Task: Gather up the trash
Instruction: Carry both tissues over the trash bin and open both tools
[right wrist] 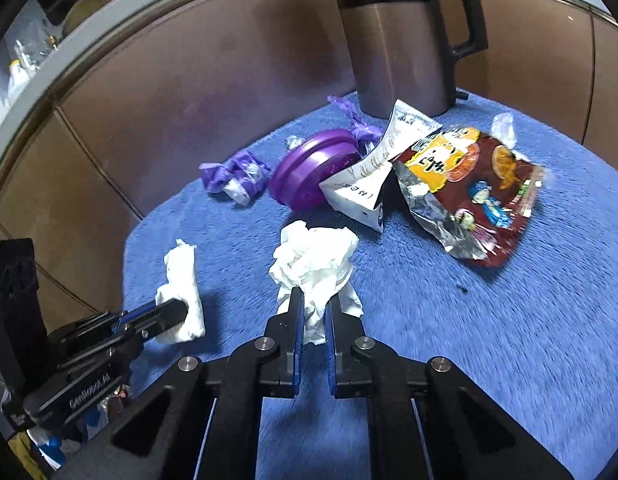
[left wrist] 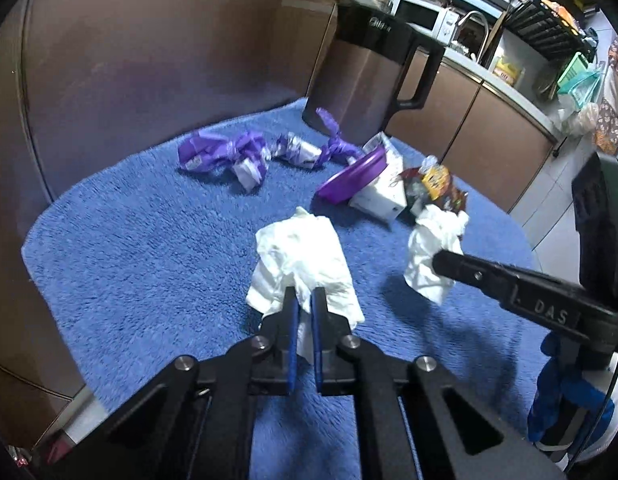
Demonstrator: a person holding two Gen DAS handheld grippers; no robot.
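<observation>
Your left gripper (left wrist: 304, 300): clamped on a crumpled white tissue (left wrist: 305, 256), above the blue towel (left wrist: 149, 248). Your right gripper (right wrist: 313, 300): clamped on a second white tissue (right wrist: 315, 260). Uncollected behind: purple wrappers (left wrist: 225, 154), purple lid (right wrist: 313, 168), snack bag (right wrist: 477, 196).

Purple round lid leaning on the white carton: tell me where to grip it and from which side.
Grip the purple lid by its raised upper rim, coming from above and from the side facing the purple wrappers. It is propped on edge against the white carton, so the rim is exposed there while the carton blocks the other side. Both tongs are full of tissue now, so probably free one first.
</observation>
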